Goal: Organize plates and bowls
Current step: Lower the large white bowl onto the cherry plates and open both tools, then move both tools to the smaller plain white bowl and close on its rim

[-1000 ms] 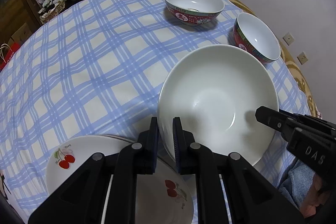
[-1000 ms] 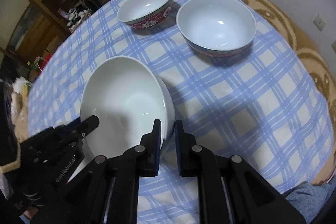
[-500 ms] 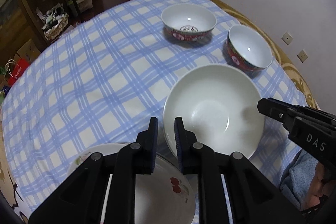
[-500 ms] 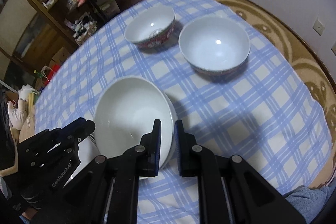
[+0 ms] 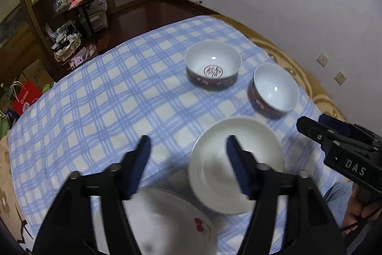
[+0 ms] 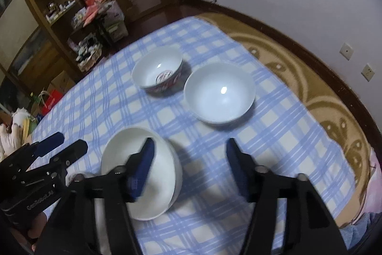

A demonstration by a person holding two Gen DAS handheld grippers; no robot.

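A plain white deep bowl [image 5: 241, 159] [image 6: 119, 159] rests on the blue checked tablecloth [image 5: 107, 111], right beside a white plate with cherries [image 5: 172, 224]. My left gripper [image 5: 189, 154] hangs above the bowl's left rim, its jaws opening with nothing pressed between them. Over the bowl's right rim my right gripper [image 6: 189, 159] is opening too, touching nothing. Each gripper shows in the other's view, the right gripper [image 5: 310, 121] at the right edge and the left gripper [image 6: 71, 142] at the left edge. Two red-patterned bowls [image 5: 213, 66] [image 5: 274, 90] stand farther back.
In the right wrist view the patterned bowls [image 6: 157, 71] [image 6: 219, 92] stand side by side. A beige patterned cover [image 6: 322, 111] shows past the cloth's right edge. Shelves and clutter [image 5: 66, 16] line the far left wall. A hand [image 5: 358, 209] holds the right gripper's handle.
Both grippers were shut on the white bowl's opposite rims; they have let go, spread their jaws wide and risen. The bowl stays on the cloth and looks smaller.
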